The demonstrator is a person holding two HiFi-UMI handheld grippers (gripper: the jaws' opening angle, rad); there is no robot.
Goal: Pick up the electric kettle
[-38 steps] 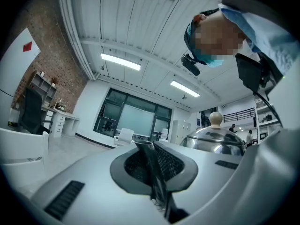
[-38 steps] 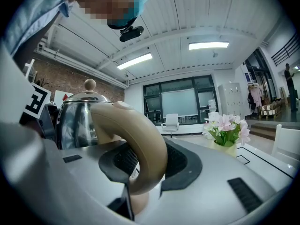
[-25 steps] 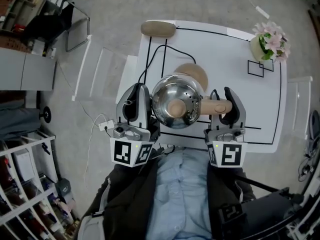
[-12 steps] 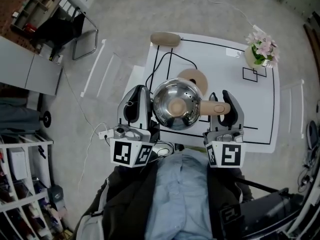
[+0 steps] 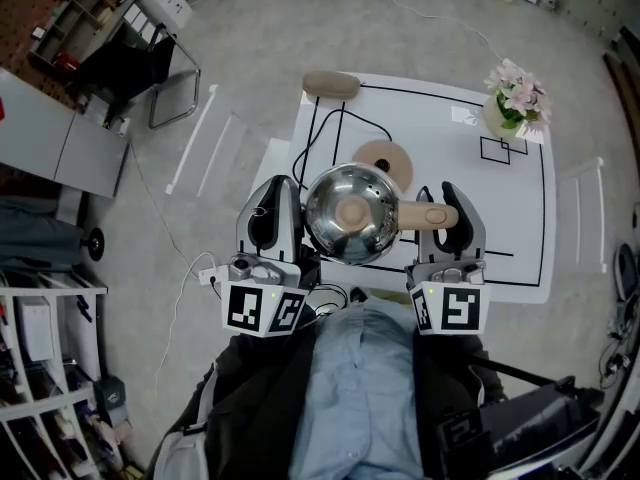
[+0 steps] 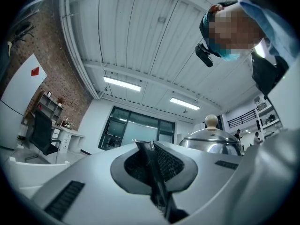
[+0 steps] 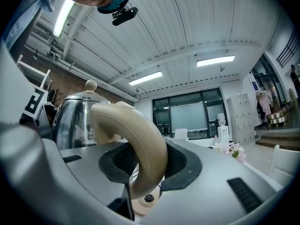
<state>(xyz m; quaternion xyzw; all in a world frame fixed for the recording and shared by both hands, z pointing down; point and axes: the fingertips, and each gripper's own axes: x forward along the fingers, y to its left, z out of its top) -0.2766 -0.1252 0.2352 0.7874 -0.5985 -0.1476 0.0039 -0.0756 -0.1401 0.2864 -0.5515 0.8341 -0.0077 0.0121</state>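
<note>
The electric kettle (image 5: 350, 213), polished steel with a beige lid knob, hangs in the air above the near part of the white table (image 5: 500, 218). Its curved beige handle (image 5: 425, 215) points right, and my right gripper (image 5: 440, 203) is shut on it. In the right gripper view the handle (image 7: 145, 144) fills the gap between the pads, with the kettle body (image 7: 75, 118) to the left. My left gripper (image 5: 276, 186) is shut close beside the kettle's left side; whether it touches is hidden. In the left gripper view its jaws (image 6: 152, 161) are pressed together and the kettle (image 6: 213, 142) shows at the right.
The kettle's round beige base (image 5: 395, 153) lies on the table behind the kettle, its black cable (image 5: 320, 128) running towards a wooden block (image 5: 330, 85) at the far left corner. A vase of pink flowers (image 5: 512, 100) stands far right. A chair (image 5: 150, 68) is off to the left.
Both grippers and the kettle have risen together. The table looks smaller and farther below, and more of the round base shows behind the kettle.
</note>
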